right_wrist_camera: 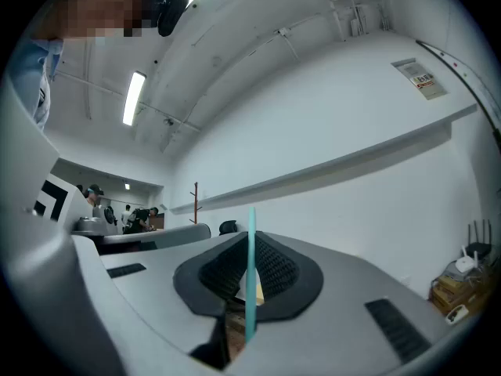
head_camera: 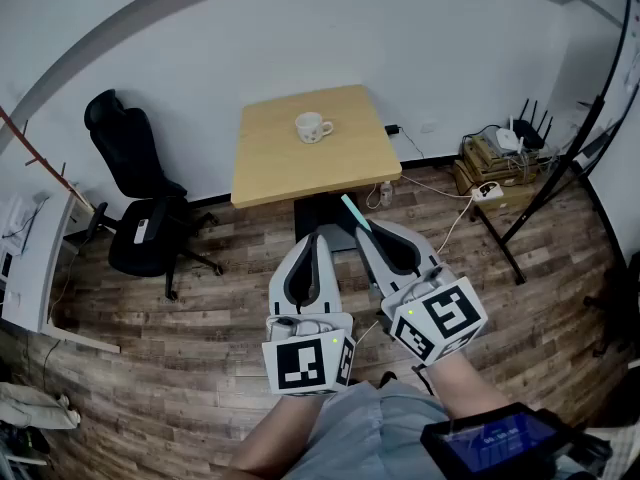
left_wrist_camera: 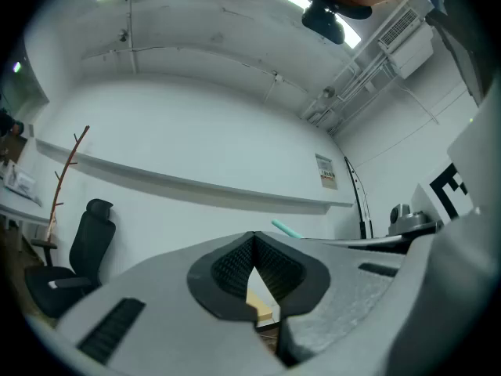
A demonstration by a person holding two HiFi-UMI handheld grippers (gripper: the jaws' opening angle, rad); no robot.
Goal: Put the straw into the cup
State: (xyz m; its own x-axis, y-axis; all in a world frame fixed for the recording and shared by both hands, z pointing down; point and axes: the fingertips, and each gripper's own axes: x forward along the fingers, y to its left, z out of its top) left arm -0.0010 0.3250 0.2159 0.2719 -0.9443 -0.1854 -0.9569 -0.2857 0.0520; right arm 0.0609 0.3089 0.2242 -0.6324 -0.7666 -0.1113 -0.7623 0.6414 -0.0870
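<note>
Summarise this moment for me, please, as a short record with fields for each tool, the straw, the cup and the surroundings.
right tool: shut on the teal straw, which sticks out past its tips
left tool: shut, nothing held
cup: white mug, upright on the wooden table, toward the far side
straw vs mug: well apart; straw not yet in the mug
surroundings: black office chair left of the table; wood floor
</note>
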